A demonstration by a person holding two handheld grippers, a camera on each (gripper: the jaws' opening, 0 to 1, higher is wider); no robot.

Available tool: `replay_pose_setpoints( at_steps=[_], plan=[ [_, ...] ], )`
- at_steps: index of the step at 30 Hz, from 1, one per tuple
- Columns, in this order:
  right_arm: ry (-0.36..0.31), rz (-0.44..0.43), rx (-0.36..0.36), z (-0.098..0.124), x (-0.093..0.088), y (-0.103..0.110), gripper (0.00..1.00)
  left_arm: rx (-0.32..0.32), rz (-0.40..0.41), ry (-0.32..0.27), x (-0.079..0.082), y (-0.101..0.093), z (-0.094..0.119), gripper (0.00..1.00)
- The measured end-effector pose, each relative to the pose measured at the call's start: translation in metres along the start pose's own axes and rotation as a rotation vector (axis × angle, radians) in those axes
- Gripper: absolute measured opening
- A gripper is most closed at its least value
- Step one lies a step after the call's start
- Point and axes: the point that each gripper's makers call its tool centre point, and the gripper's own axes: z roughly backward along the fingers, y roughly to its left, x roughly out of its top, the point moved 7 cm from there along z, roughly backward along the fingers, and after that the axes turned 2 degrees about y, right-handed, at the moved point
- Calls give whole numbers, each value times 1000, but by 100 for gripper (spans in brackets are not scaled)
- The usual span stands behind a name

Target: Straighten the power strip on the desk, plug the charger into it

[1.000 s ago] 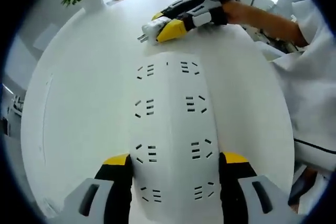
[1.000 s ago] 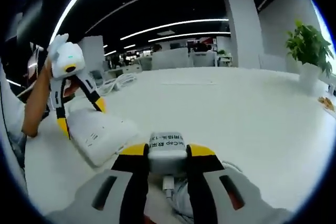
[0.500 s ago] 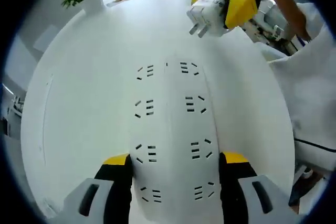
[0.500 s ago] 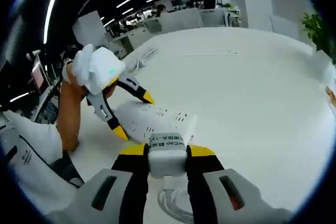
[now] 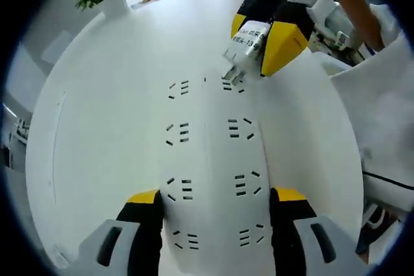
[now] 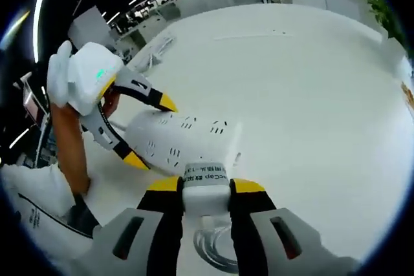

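Both views close, facing each other — sharing the power strip.

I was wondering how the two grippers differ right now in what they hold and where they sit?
The left gripper clamps the wide white power strip across its end, low on the desk; the right gripper pinches the small white charger and hangs above the strip's far outlets, prongs pointing down. The left's jaws stand wide apart, the right's close together. Both have yellow-tipped black jaws and are shut on something.

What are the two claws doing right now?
Left gripper: shut on the power strip.
Right gripper: shut on the charger.
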Motion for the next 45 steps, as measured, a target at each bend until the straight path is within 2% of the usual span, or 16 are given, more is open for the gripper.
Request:
replay_pose_setpoints(
  at_steps=[4, 9, 13, 17, 19, 20, 21, 22, 31, 37, 39, 40, 41, 42, 43, 45],
  plan=[
    [43, -43, -20, -2, 7, 1, 27, -1, -3, 0, 0, 0, 0, 68],
    [92, -24, -117, -4, 18, 10, 27, -2, -9, -5, 0, 0, 0, 68],
    [87, -54, -147, -6, 27, 11, 27, -4, -15, -6, 0, 0, 0, 68],
    [117, -79, -181, -9, 23, 14, 27, -5, -18, -11, 0, -1, 0, 68],
    [123, -75, -205, -12, 23, 15, 27, -5, -20, -10, 0, -1, 0, 68],
    [102, -41, -228, -10, 26, 16, 27, -5, -20, -9, 1, 0, -1, 68],
    [83, -60, -247, -12, 28, 18, 27, -5, -22, -9, 1, 0, -1, 68],
    [109, -60, -260, -13, 27, 19, 27, -6, -24, -10, 1, 0, -1, 68],
    [142, -59, -301, -15, 35, 19, 26, -11, -38, -25, 1, 0, -1, 69],
    [132, -55, -324, -17, 40, 20, 26, -5, -35, -9, 2, -1, -1, 69],
    [133, 10, -368, -19, 41, 25, 26, -4, -35, -3, 3, 0, -1, 69],
    [136, 6, -371, -26, 36, 29, 26, -3, -35, -3, 3, 0, -1, 68],
    [94, -97, -381, -34, 40, 26, 26, 0, -47, -7, 3, -1, -2, 68],
    [113, 16, -314, -26, 42, 21, 26, 0, -39, -8, 3, -2, -3, 69],
    [73, -70, -306, -28, 41, 21, 26, -1, -39, -13, 2, -3, -4, 69],
    [89, -64, -295, -26, 38, 20, 27, -3, -39, -23, 2, -3, -4, 69]
  ],
)
